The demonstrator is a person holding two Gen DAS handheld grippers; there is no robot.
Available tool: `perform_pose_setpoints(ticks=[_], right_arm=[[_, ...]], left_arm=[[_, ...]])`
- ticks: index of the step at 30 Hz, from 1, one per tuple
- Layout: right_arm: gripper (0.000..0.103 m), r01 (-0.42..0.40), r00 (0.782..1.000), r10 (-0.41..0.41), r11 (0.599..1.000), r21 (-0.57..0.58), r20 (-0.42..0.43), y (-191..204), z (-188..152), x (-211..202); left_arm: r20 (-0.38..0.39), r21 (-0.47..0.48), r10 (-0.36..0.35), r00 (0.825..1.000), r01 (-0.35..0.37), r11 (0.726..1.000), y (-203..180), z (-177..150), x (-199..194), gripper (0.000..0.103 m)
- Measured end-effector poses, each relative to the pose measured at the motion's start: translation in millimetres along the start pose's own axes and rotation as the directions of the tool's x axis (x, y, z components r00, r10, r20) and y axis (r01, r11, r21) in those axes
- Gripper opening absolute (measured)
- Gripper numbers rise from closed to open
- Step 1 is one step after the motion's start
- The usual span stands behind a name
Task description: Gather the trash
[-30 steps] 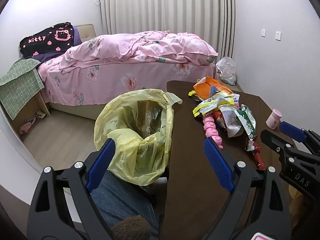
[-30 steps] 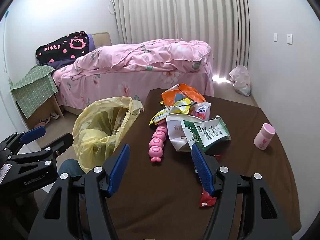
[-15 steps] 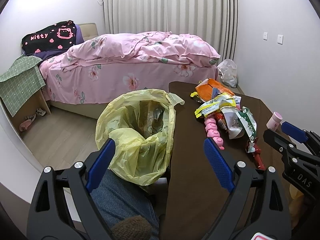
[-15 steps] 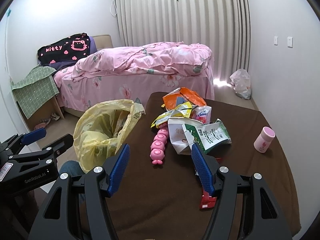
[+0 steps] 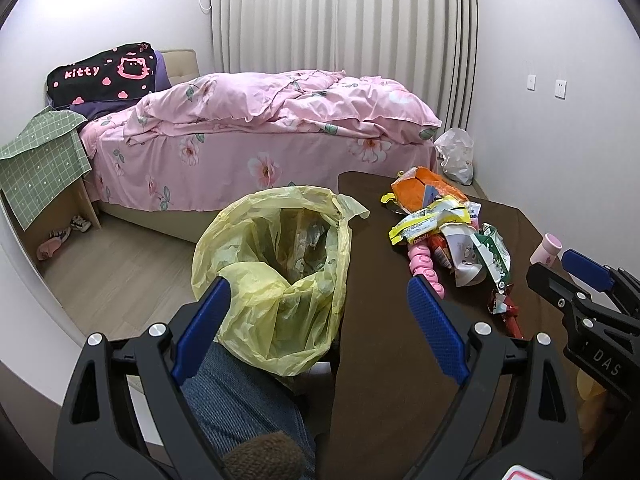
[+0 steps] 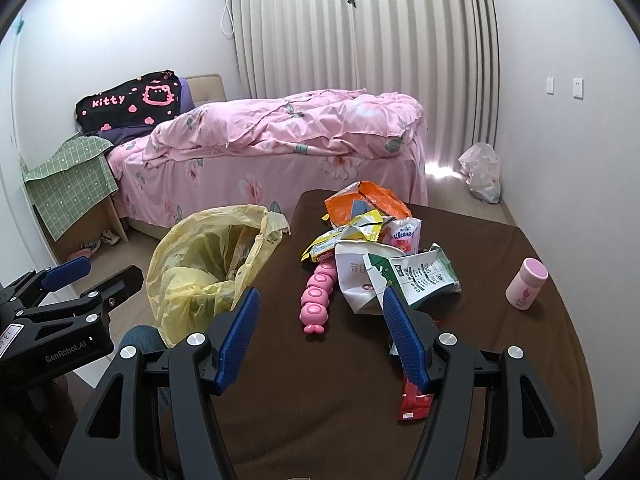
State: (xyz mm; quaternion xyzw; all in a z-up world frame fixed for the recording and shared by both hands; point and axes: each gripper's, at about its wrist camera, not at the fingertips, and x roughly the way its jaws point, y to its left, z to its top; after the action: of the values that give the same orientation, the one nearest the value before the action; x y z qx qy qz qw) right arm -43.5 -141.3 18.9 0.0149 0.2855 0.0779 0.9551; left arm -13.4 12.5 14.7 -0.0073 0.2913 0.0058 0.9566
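Note:
An open yellow trash bag point(image 5: 280, 272) point(image 6: 208, 272) hangs at the left edge of the brown table point(image 5: 384, 360) point(image 6: 320, 380). A pile of wrappers point(image 5: 452, 224) point(image 6: 376, 248) lies on the table: an orange bag point(image 6: 366, 204), a yellow wrapper point(image 6: 340, 236), a white and green packet point(image 6: 404, 276), a red wrapper point(image 6: 414, 400) and a pink toy point(image 6: 316, 300). My left gripper point(image 5: 316, 316) is open and empty in front of the bag. My right gripper point(image 6: 318, 324) is open and empty, just short of the pile.
A small pink bottle point(image 6: 526, 284) stands on the table's right side. A pink bed point(image 5: 260, 128) lies behind the table. A white plastic bag point(image 6: 480, 172) sits on the floor by the curtain. A green-covered side table point(image 5: 40, 168) stands at left.
Both views have tilted up slightly, so the bed and pile sit a little lower in frame. Both grippers stay open and empty.

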Motion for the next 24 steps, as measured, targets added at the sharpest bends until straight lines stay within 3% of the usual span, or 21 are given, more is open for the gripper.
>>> perform_pose_setpoints(ticks=[24], right_arm=[[0.061, -0.002, 1.0, 0.002, 1.0, -0.001, -0.001, 0.3, -1.5, -1.2]], left_arm=[[0.007, -0.004, 0.0, 1.0, 0.0, 1.0, 0.9, -1.8, 0.0, 0.086]])
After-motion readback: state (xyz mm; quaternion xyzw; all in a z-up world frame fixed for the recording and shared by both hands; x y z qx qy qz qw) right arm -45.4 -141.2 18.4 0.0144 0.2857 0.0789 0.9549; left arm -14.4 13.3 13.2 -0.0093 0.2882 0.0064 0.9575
